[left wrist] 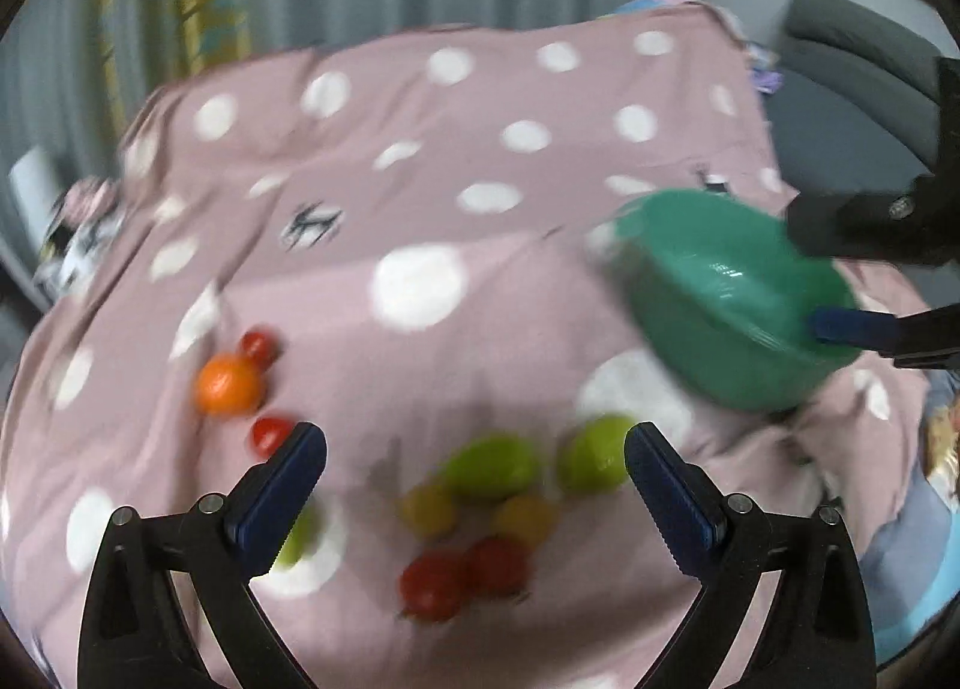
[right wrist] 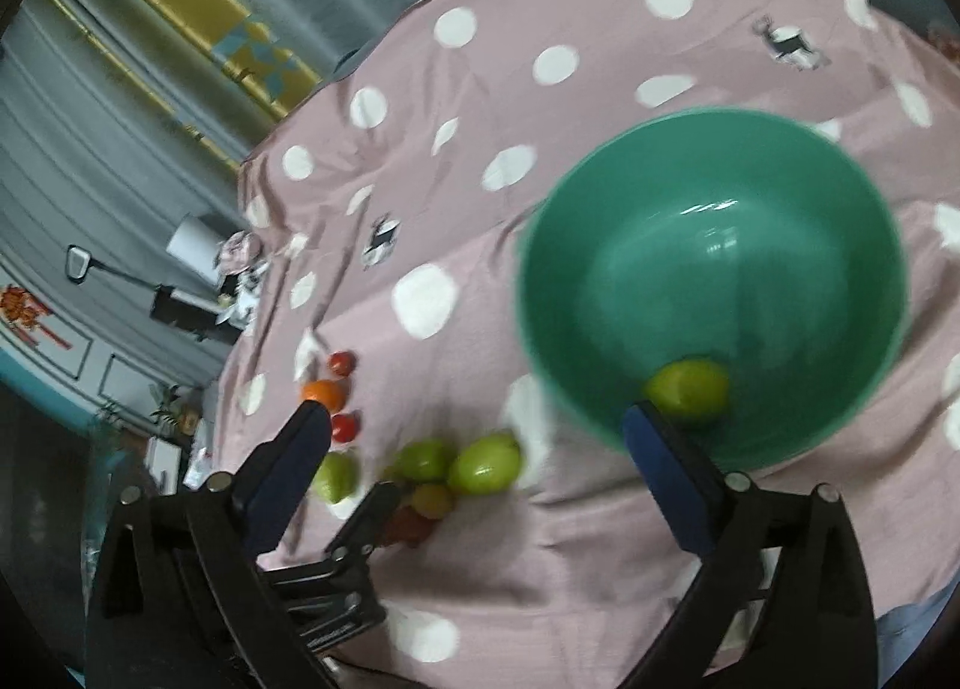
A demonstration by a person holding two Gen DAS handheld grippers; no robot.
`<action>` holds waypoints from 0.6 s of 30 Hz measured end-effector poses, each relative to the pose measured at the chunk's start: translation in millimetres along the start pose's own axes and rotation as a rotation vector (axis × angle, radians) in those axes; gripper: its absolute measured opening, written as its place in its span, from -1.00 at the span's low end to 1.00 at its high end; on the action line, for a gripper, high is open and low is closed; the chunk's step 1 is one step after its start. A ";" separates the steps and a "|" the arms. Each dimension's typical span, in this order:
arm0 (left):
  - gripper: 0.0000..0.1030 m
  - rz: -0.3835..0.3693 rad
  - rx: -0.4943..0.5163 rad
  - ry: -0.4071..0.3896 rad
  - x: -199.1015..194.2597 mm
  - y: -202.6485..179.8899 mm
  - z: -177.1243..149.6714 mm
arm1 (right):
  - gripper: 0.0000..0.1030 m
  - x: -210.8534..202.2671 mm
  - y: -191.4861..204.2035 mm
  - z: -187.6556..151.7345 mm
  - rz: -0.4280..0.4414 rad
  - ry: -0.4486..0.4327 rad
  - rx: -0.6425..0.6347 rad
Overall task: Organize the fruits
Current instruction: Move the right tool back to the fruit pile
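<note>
Both tongs stand wide apart, nothing clamped. Left tongs [left wrist: 474, 449] hang over the fruit cluster on the pink dotted bedspread [left wrist: 420, 149]: two green fruits [left wrist: 489, 467] dead ahead between the fingers, yellowish ones and red fruits [left wrist: 462, 575] nearer the cam, an orange [left wrist: 228, 383] w/ small red ones off to the left. Right tongs [right wrist: 477, 419] sit at the near rim of the green bowl [right wrist: 714, 221], which already holds one green fruit [right wrist: 690, 389], just beside the right-hand finger. Blur hides each fruit's long axis. Left hand is nearer the loose pile, bowl lies to its right; likely next pick is a green fruit straight ahead.
</note>
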State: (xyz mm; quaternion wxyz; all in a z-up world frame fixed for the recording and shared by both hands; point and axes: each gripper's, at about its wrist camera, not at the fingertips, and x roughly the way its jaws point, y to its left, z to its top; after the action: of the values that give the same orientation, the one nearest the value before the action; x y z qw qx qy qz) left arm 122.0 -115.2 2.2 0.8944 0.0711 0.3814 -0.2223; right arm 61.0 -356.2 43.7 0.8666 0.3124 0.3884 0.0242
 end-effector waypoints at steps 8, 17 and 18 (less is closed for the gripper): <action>0.93 0.073 -0.072 0.010 -7.6 45.1 -26.6 | 0.98 39.8 40.0 -14.9 0.149 0.090 -0.023; 0.93 0.141 -0.102 -0.032 -9.3 79.9 -42.6 | 0.67 115.1 99.5 -37.8 0.280 0.261 -0.139; 0.93 0.121 -0.099 -0.037 -9.6 80.8 -43.0 | 0.54 121.5 103.5 -39.9 0.278 0.275 -0.152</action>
State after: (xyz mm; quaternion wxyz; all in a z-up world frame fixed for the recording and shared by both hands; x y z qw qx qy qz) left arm 124.6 -27.2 -24.4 0.9155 0.0459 0.3705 -0.1499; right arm 139.0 -217.6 1.7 0.8147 0.2903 0.4534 0.2153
